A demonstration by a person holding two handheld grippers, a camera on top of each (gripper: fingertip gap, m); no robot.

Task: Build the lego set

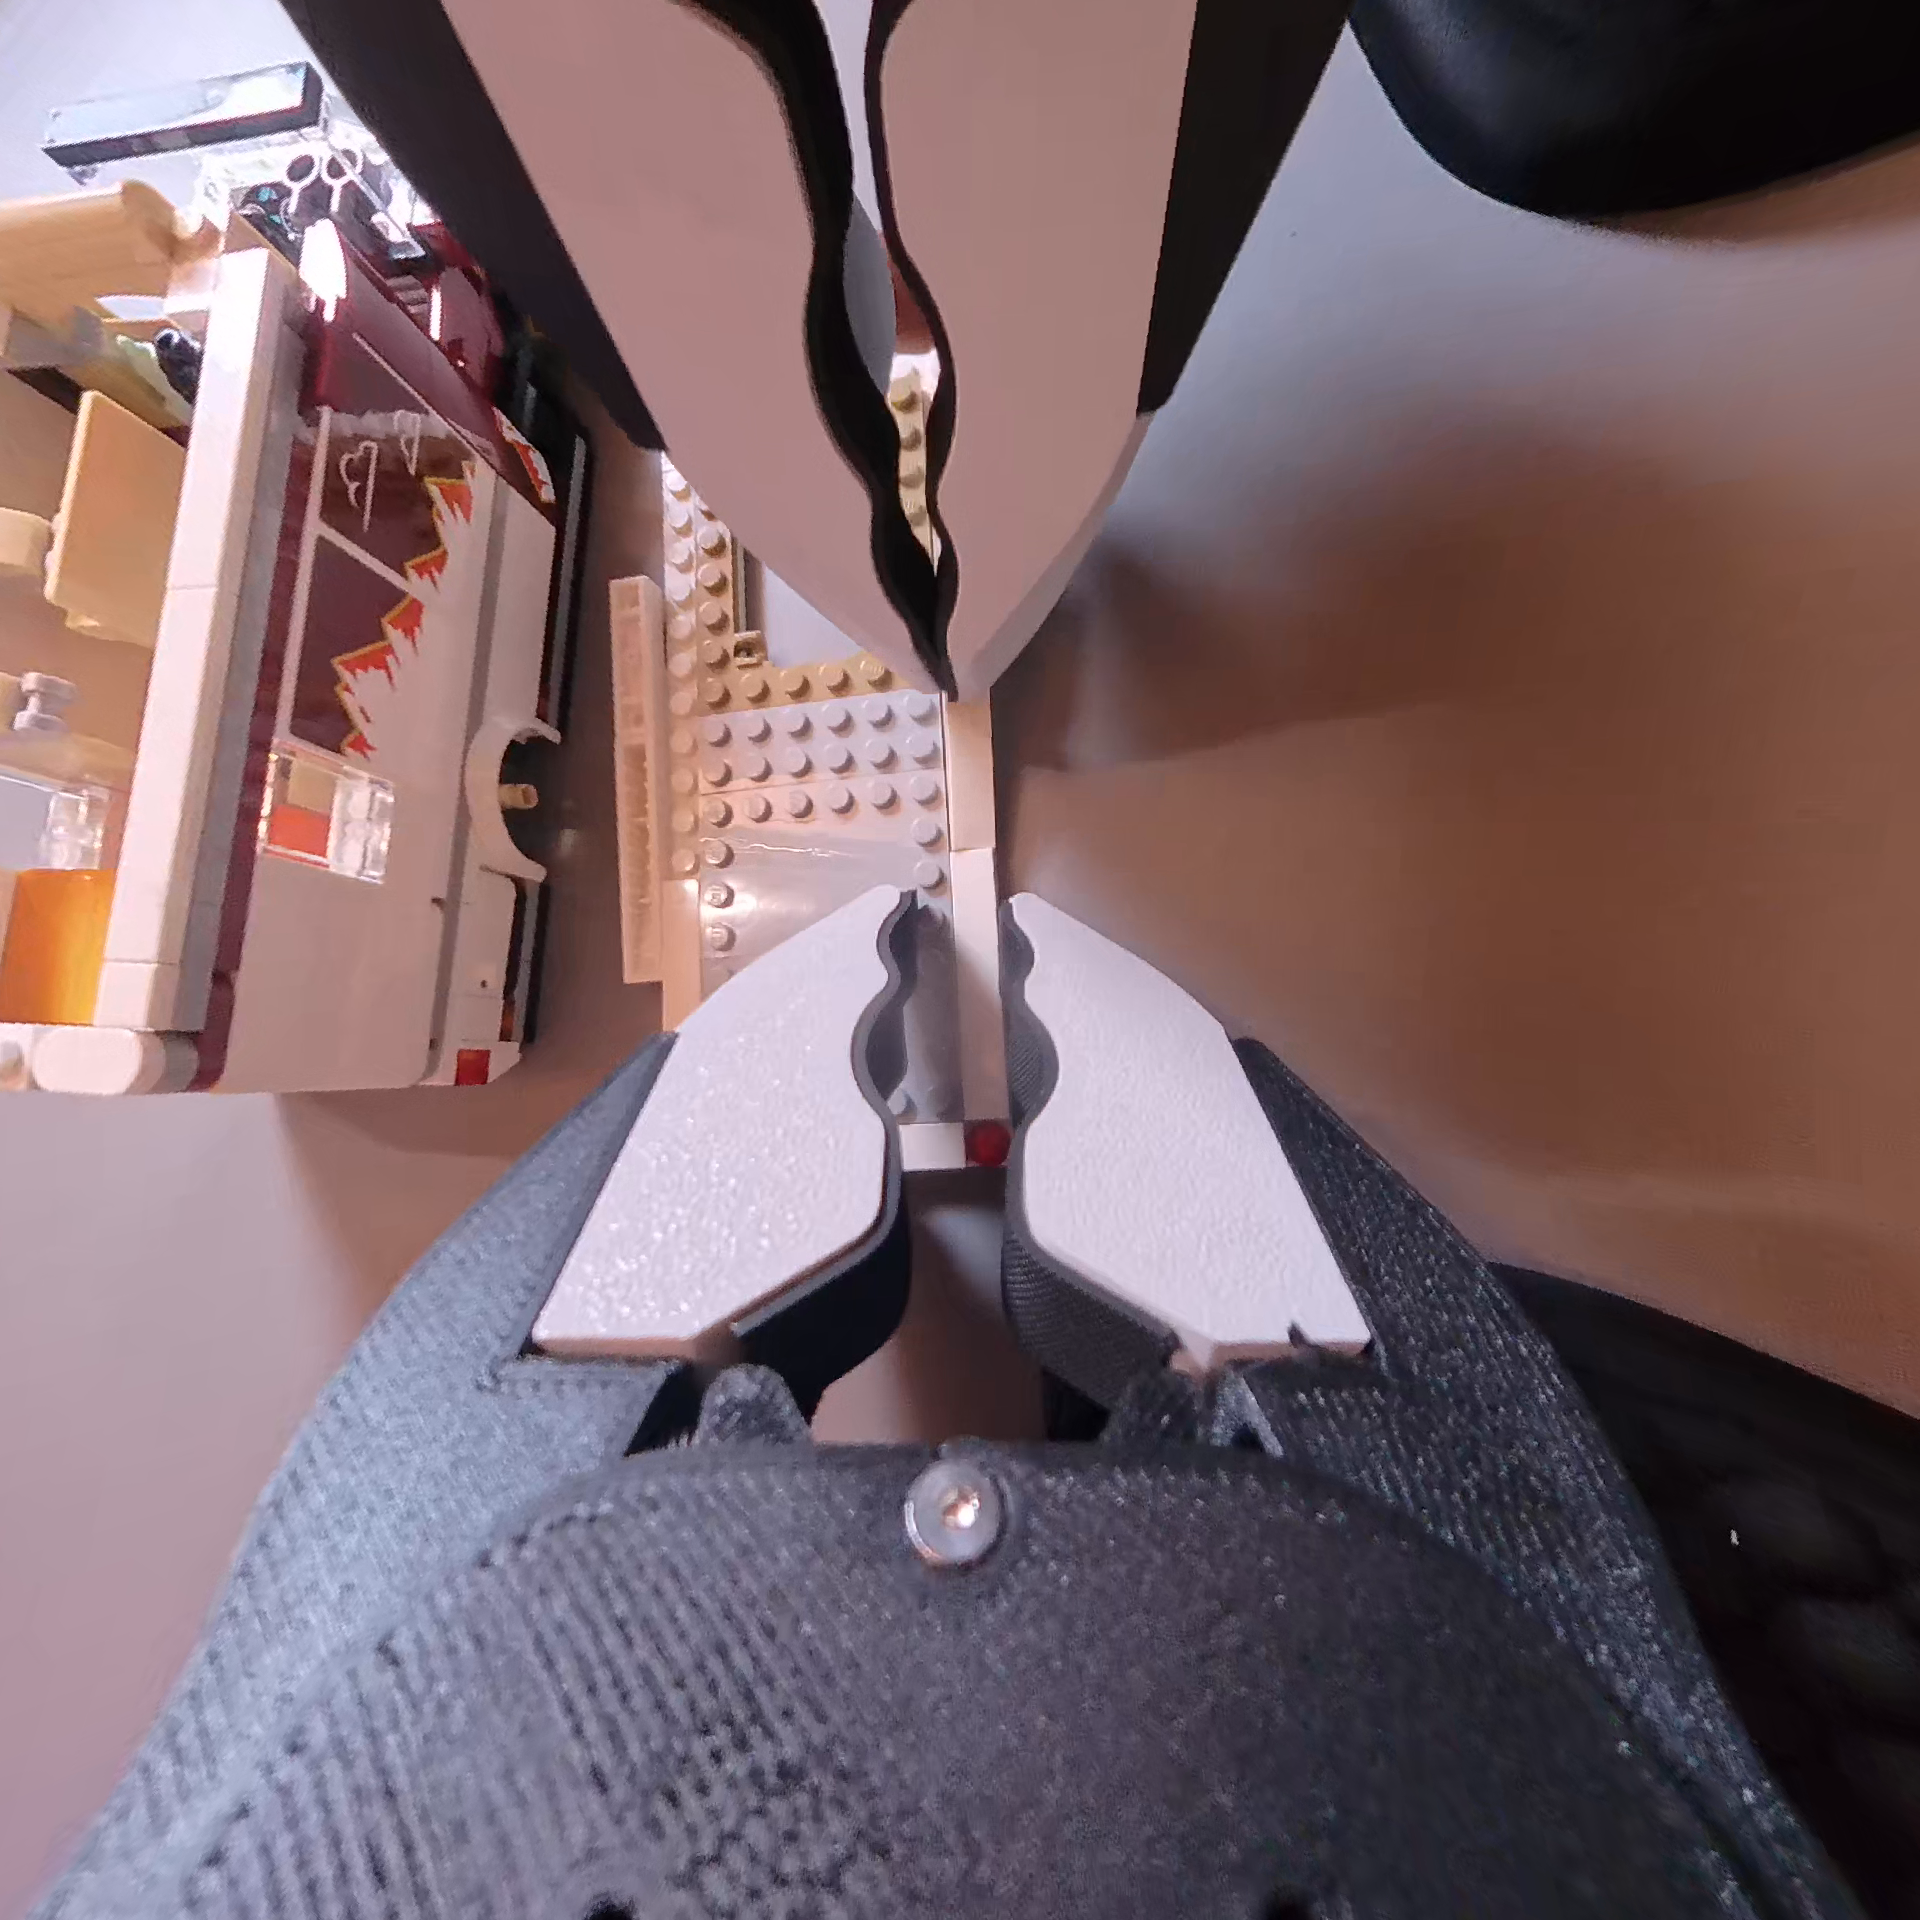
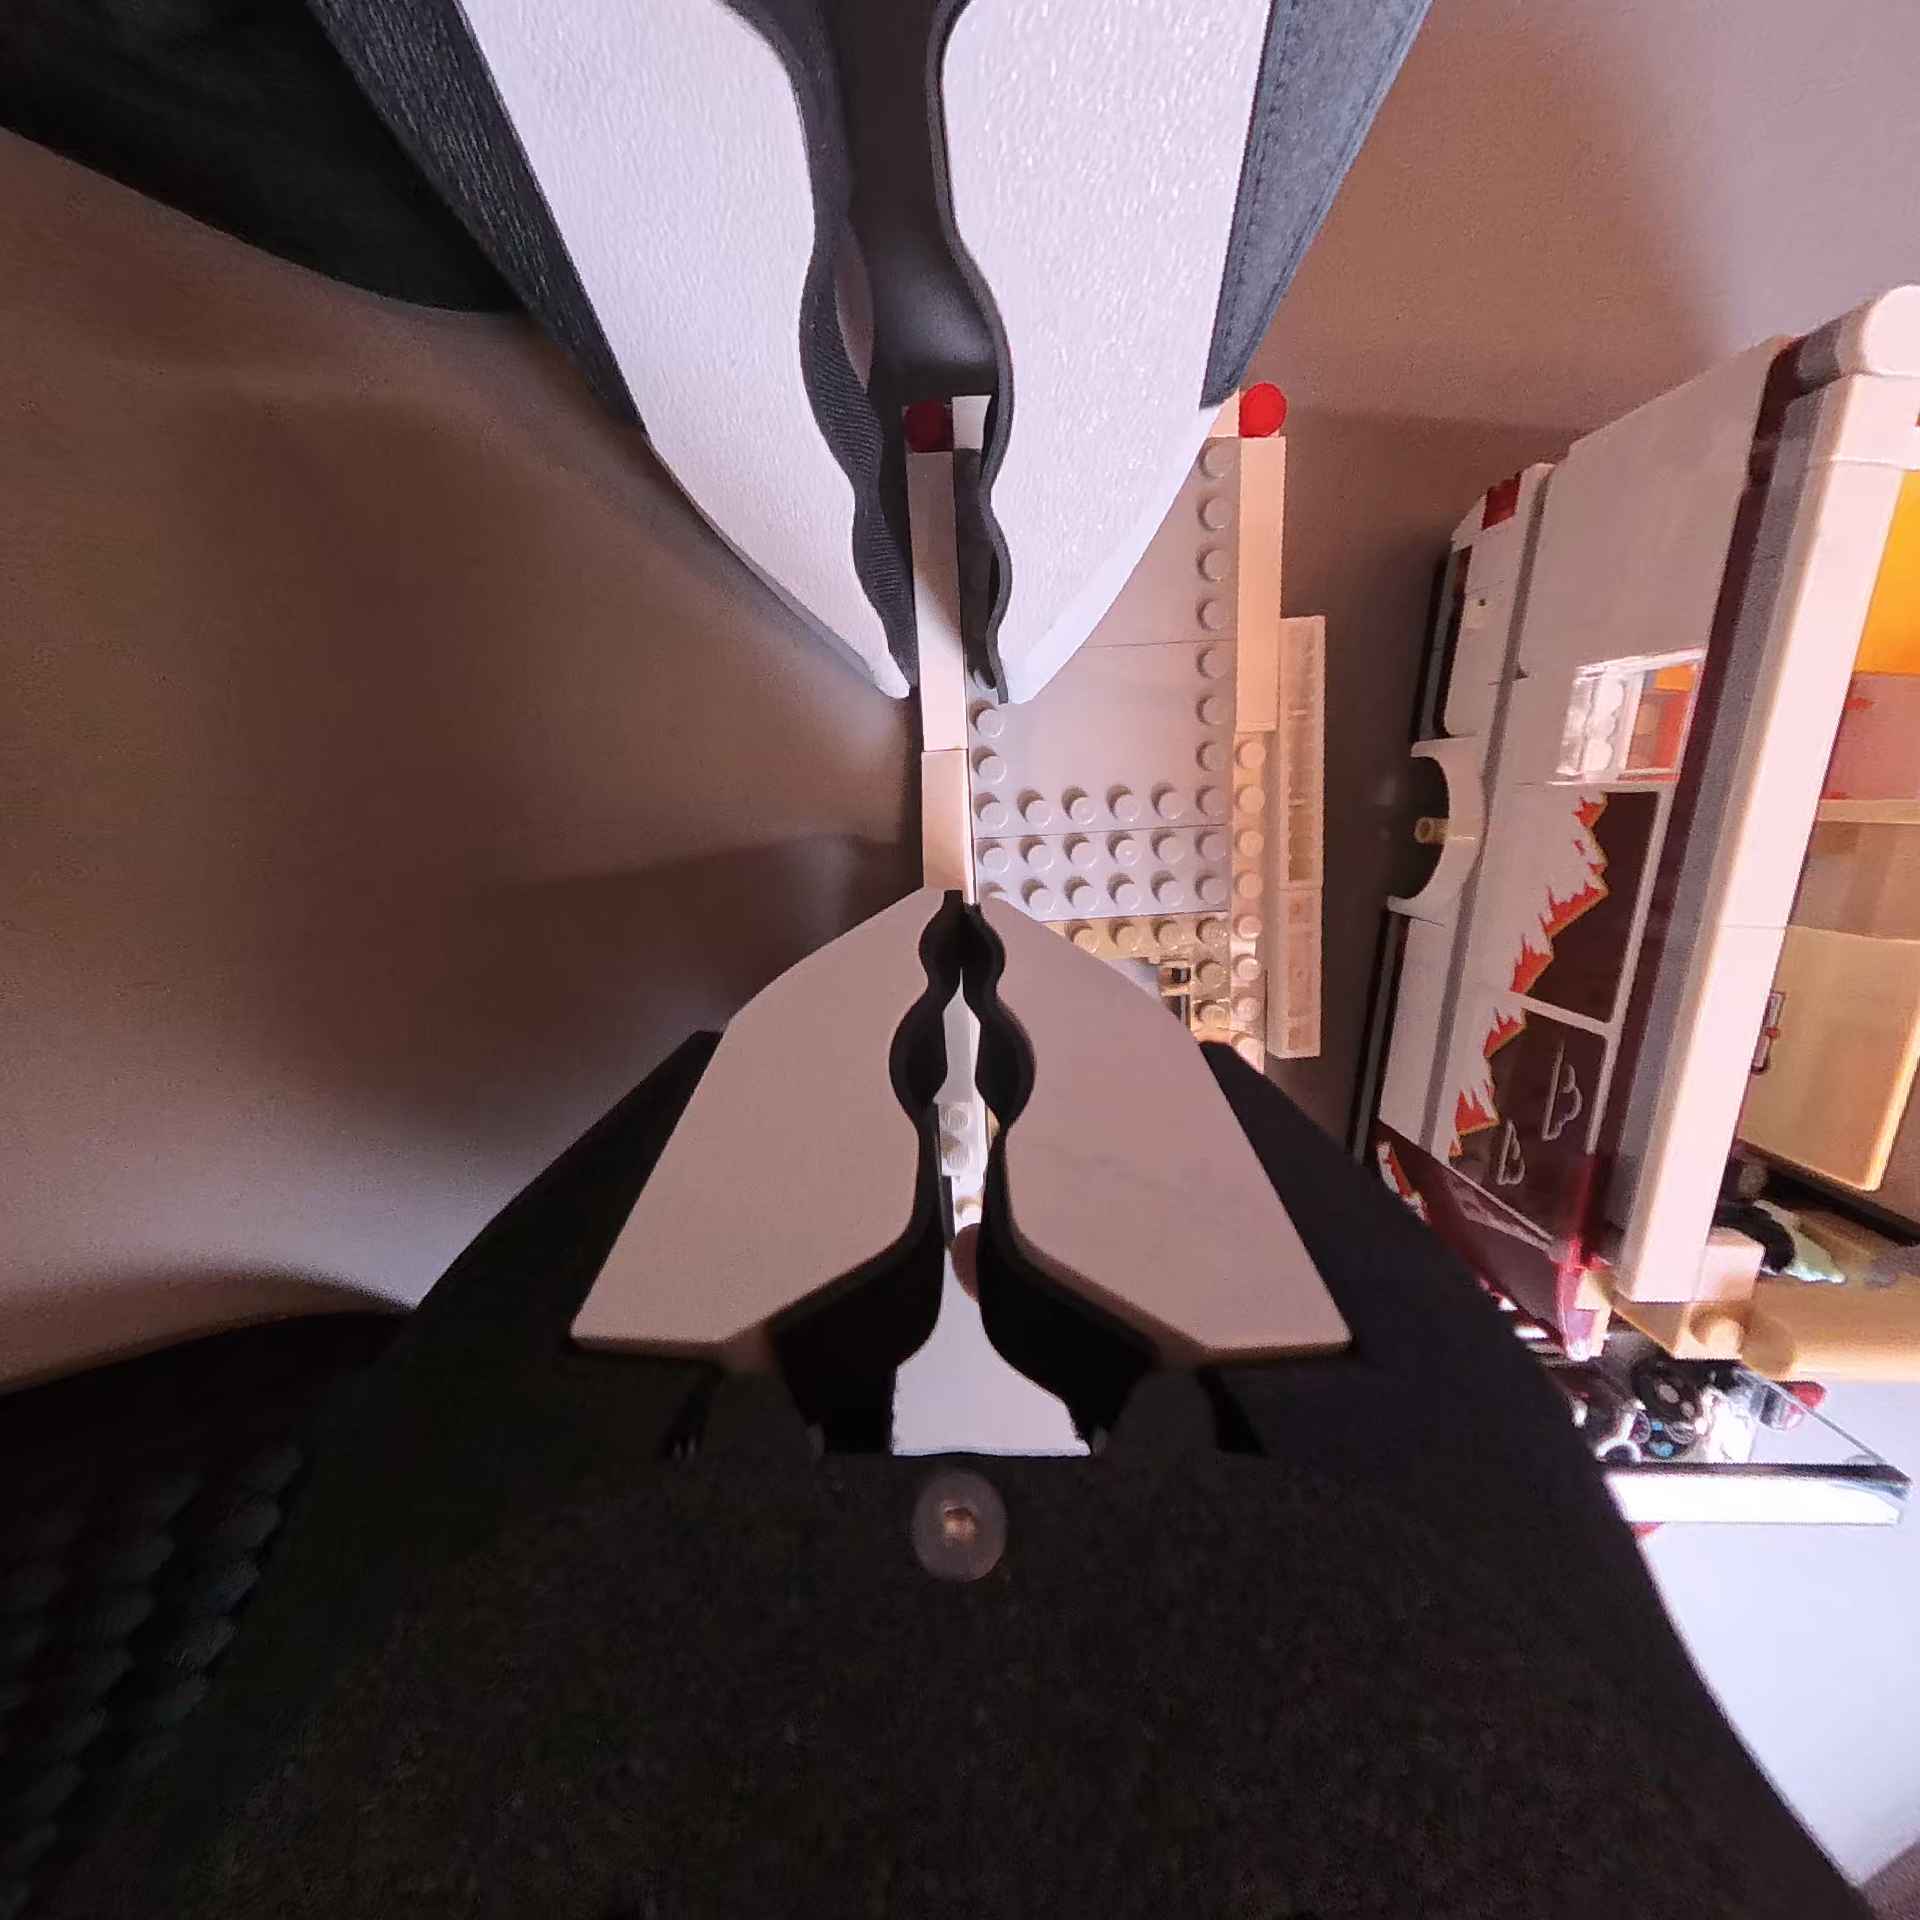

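Two grippers clamp one brick-built panel [image 1: 831, 790] from opposite ends: left gripper [image 1: 951, 935] pinches its white edge strip [image 1: 971, 935], right gripper [image 2: 961, 914] closed on the far end; beyond the fingers sits a maroon-and-white brick model [image 1: 343, 727]; uneven pulling could snap the plates apart

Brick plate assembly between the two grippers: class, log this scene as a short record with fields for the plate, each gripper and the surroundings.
Plate: grey studded brick plate with a white side strip and tan studs at one end
Left gripper: straddles the white strip edge at the end with a red stud
Right gripper: fingertips closed at the opposite end
Nearby: white and dark red brick vehicle
Surface: brown table
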